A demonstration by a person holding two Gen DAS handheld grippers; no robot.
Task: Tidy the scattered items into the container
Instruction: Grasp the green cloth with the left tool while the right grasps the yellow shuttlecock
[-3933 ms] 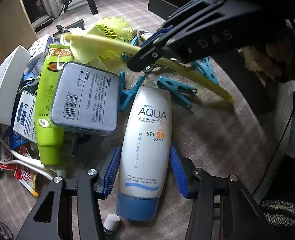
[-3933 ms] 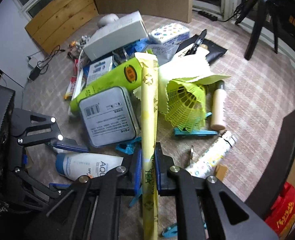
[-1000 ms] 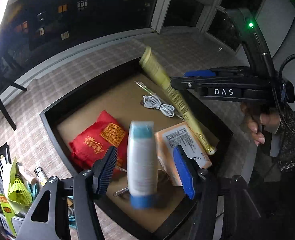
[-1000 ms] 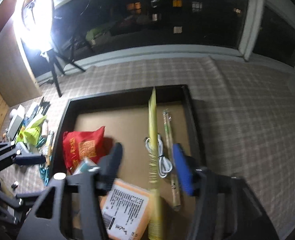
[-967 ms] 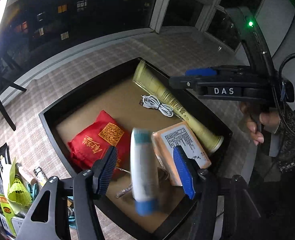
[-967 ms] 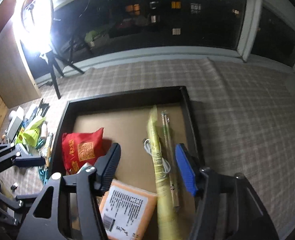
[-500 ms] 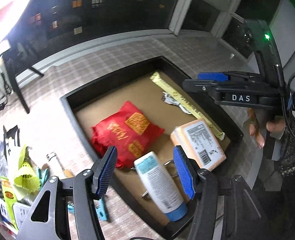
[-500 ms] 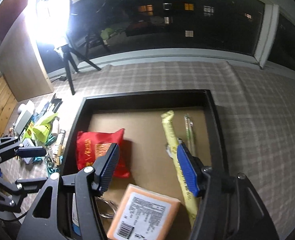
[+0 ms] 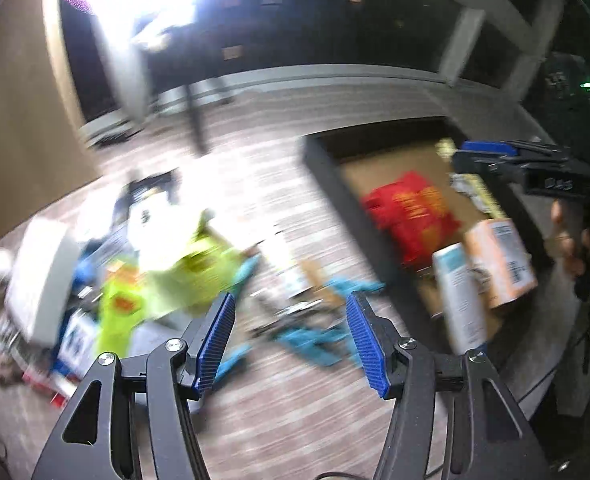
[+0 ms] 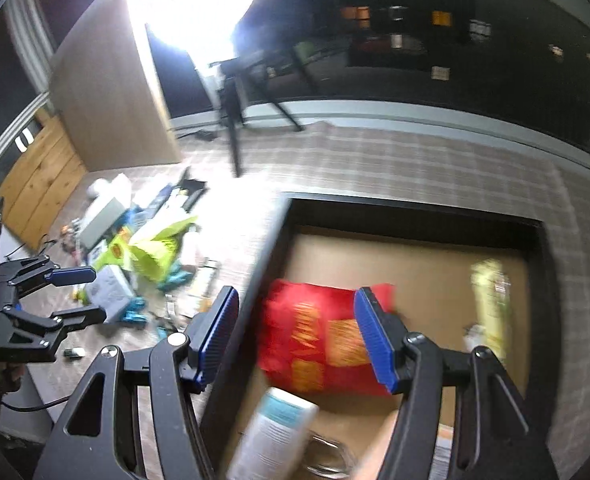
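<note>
Two grippers showed in both fisheye views, each with its blue-padded jaws spread apart and nothing between them. The left gripper pointed down at the checked floor covering, over a blurred scatter of teal plastic clothes pegs. At about ten o'clock from it lay the rest of the clutter: a lime-green tube, a yellow-green mesh shuttlecock with yellow cloth and a white rectangular box. The shallow black rectangular tray with a brown cardboard floor sat at two o'clock in the left wrist view. Inside it lay a red foil pouch with gold print, a white sunscreen tube with a blue cap near the tray's front edge, an orange flat packet with a white label just beside that tube, and a long yellow-green wrapped roll along the far side.

The right gripper hung over the tray's left wall, with the red pouch behind its right jaw. In that view the left gripper appeared at nine o'clock above the clutter, and a hand held the right gripper at three o'clock in the left view. Everything was smeared by motion blur.
</note>
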